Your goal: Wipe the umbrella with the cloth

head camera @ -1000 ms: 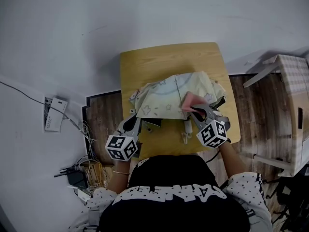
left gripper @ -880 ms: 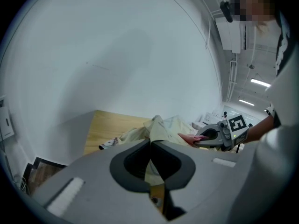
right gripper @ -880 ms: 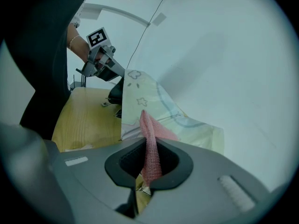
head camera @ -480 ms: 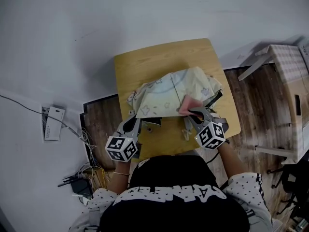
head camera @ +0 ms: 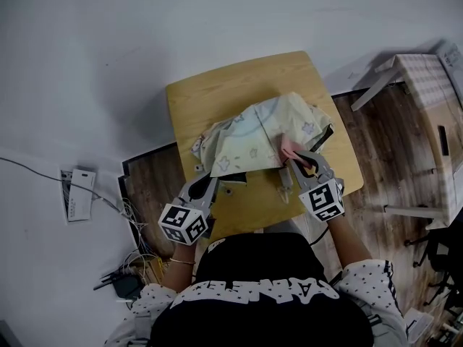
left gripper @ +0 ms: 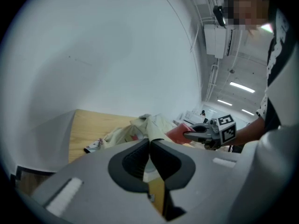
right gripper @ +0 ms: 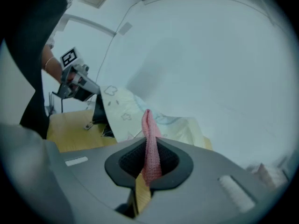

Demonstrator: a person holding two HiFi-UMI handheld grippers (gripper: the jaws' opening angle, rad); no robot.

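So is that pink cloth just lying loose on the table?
No, the pink cloth is pinched between the closed jaws of the right gripper, in front of the umbrella.

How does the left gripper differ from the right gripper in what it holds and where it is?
The left gripper is shut on the pale umbrella's near edge; the right gripper is shut on the pink cloth. The left gripper is at the umbrella's left side, the right gripper at its right. Both have closed jaws.
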